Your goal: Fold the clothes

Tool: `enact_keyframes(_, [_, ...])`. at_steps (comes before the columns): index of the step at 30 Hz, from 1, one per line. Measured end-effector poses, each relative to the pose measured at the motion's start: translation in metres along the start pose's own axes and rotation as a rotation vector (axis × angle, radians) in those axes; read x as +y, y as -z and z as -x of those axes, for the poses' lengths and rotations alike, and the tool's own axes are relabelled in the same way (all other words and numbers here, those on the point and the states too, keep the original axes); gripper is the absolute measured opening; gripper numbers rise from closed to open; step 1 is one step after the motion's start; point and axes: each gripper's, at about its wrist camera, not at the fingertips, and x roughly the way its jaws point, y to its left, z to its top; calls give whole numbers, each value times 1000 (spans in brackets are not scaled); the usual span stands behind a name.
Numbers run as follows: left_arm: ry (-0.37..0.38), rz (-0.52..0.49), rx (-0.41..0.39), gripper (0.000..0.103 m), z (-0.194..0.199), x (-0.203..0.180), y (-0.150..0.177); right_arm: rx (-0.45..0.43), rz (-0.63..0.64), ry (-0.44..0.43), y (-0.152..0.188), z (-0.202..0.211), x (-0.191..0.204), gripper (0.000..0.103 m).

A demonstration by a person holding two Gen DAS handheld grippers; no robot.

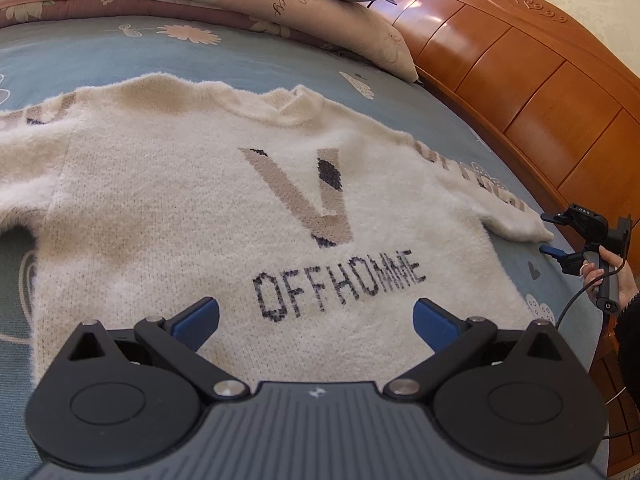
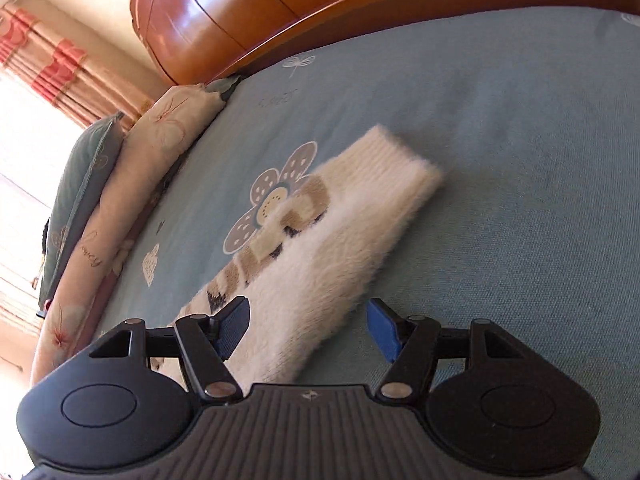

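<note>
Sweater (image 1: 224, 208), fluffy cream knit with a tan V and dark "OFFHOMME" lettering, lies flat, front up, on the blue flowered bed sheet (image 2: 500, 128). Left claw (image 1: 316, 322) hovers open over its hem. Right claw (image 2: 308, 326) spreads empty over the ribbed-cuffed sleeve (image 2: 348, 232) near the wooden headboard (image 1: 532, 80).

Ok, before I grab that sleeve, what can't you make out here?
- Sweater hem: left wrist view, hidden behind the left gripper.
- Far sleeve: cut off by the frame's left edge.
- Near sleeve past the right gripper: right wrist view, hidden by its body; cuff blurred.
</note>
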Motion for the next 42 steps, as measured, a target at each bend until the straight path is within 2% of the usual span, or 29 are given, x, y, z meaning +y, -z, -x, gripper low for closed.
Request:
enact_keyframes(5, [-4,8,11,102,-7,3,1,-79,0,-38,-5,-22,-7,65])
enact_keyframes(6, [-4,8,10,102,-7,3,2,-84,8,-26,-8,-27,-6,57])
enact_keyframes(7, [-3,7,9,102,-7,3,2,-89,16,-14,-11,-32,-6,35])
enact_keyframes(8, [-3,6,8,102,-7,3,2,-93,26,-3,-13,-37,-5,30])
enact_keyframes(11, [-5,1,5,102,-8,2,2,-110,81,20,-18,-43,7,23])
enact_keyframes(13, [-8,-3,5,102,-8,2,2,-127,164,62,-25,-43,24,18])
enact_keyframes(17, [-5,-1,4,102,-9,2,2,-161,305,136,-41,-46,49,16])
enact_keyframes(20, [-4,-2,4,102,-9,3,2,-97,363,256,-43,-66,49,20])
enact_keyframes(21, [-5,-1,4,102,-9,3,2,-97,372,293,-41,-70,47,30])
enact_keyframes(25, [-7,-2,5,102,-8,2,2,-112,355,362,-37,-62,57,43])
enact_keyframes(27, [-8,3,4,102,-7,3,2,-114,385,383,-33,-52,71,45])
enact_keyframes(29, [-8,7,3,102,-5,3,2,-110,432,338,-26,-39,89,52])
enact_keyframes(31, [-10,4,1,102,-4,2,2,-80,462,246,-19,-32,109,63])
enact_keyframes(32, [-10,2,1,102,-3,1,2,-54,472,196,-15,-32,118,64])
enact_keyframes(35, [-8,-1,3,102,-3,1,2,73,471,34,2,-43,140,68])
enact_keyframes(37, [-10,0,7,102,-4,2,2,153,473,-25,16,-58,146,70])
enact_keyframes(40, [-10,2,11,102,-6,4,3,253,497,-40,34,-82,143,70])
enact_keyframes(42, [-13,-5,12,102,-7,4,3,276,549,-17,40,-91,136,70])
